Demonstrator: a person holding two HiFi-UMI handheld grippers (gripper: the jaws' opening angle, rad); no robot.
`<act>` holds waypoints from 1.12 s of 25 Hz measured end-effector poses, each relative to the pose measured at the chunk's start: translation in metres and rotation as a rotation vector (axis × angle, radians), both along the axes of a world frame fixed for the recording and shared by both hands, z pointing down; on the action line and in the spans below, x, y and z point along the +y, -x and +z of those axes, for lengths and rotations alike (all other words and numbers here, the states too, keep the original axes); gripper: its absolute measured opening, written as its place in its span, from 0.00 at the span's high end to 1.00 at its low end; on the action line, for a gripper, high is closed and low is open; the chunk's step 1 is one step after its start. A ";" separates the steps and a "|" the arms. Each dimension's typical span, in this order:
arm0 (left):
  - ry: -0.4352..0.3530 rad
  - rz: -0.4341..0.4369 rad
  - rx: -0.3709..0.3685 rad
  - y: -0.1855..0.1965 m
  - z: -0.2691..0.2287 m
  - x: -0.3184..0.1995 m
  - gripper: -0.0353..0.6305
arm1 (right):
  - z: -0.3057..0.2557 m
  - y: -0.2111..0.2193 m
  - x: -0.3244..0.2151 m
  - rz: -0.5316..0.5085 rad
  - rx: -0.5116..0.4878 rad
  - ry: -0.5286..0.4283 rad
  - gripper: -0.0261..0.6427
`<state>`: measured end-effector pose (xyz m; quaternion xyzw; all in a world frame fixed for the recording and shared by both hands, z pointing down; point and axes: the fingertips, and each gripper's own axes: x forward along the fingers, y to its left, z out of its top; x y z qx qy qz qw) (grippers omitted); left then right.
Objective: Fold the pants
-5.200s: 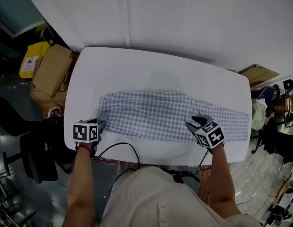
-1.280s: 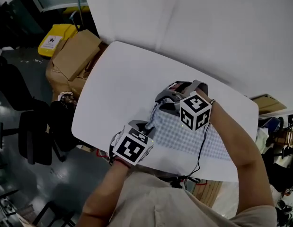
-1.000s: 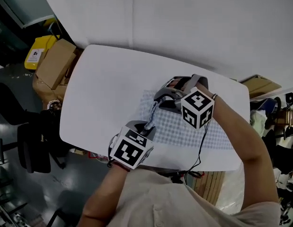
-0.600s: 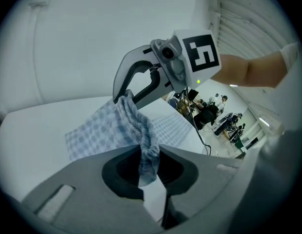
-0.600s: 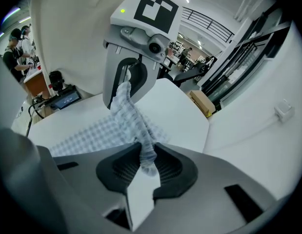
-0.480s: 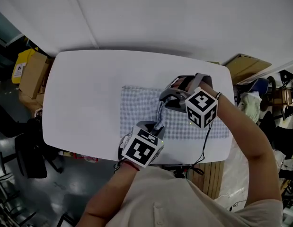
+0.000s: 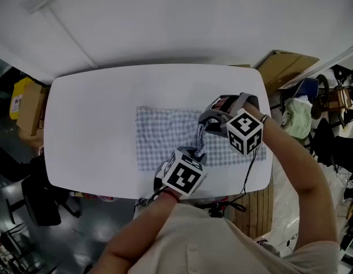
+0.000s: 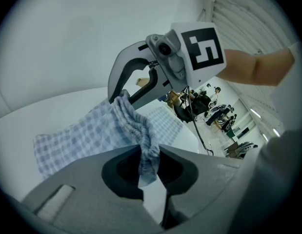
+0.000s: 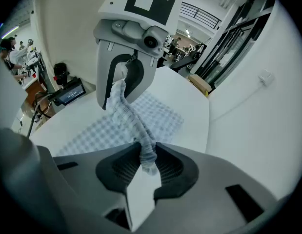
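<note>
While both grippers work above it, the white table (image 7: 90,124) takes up the middle of the head view, its long side running left to right below a pale wall (image 7: 165,21). Off the table's left end stands a brown box (image 7: 31,104), and another box (image 7: 284,64) leans past its far right corner.

On the table's middle and right half lie the pants (image 7: 165,133), blue-and-white checked cloth spread flat, with the left edge straight and well short of the table's left end. Over the table's near right part, one gathered band (image 7: 200,136) of the pants is lifted off the surface and runs as a bunched strip from one gripper to the other.

The right gripper (image 7: 206,121) hangs over the table's right half, farther from the person, and points steeply down. Its jaws are clamped on the far end of the band, which its own view (image 9: 143,162) shows pinched between the ribbed pads.

The left gripper (image 7: 194,150) sits near the table's front edge. Its jaws are nearly together and grip the band's near end, with cloth squeezed in the narrow gap (image 8: 148,165).
</note>
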<state>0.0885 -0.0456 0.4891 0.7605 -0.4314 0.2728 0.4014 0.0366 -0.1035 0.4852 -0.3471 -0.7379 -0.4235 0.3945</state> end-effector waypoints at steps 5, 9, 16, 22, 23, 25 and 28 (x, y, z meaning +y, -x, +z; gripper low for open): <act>0.077 0.012 -0.019 -0.023 0.037 -0.008 0.87 | 0.038 -0.026 -0.011 0.014 0.047 -0.014 0.80; 0.117 0.061 0.017 -0.051 0.058 -0.008 0.76 | 0.062 -0.046 -0.021 0.051 0.083 -0.019 0.75; 0.136 0.145 0.088 -0.094 0.067 -0.002 0.63 | 0.083 -0.093 -0.056 0.158 0.161 -0.091 0.75; 0.101 0.133 0.149 -0.102 0.060 -0.006 0.62 | 0.066 -0.094 -0.064 0.247 0.105 -0.086 0.75; 0.094 0.131 0.165 -0.103 0.059 -0.009 0.62 | 0.062 -0.089 -0.060 0.253 0.088 -0.073 0.76; 0.103 0.135 0.179 -0.107 0.060 -0.010 0.62 | 0.056 -0.078 -0.046 0.268 0.061 -0.023 0.80; 0.137 0.151 0.170 -0.111 0.067 -0.002 0.62 | 0.060 -0.068 -0.015 0.293 0.068 0.091 0.82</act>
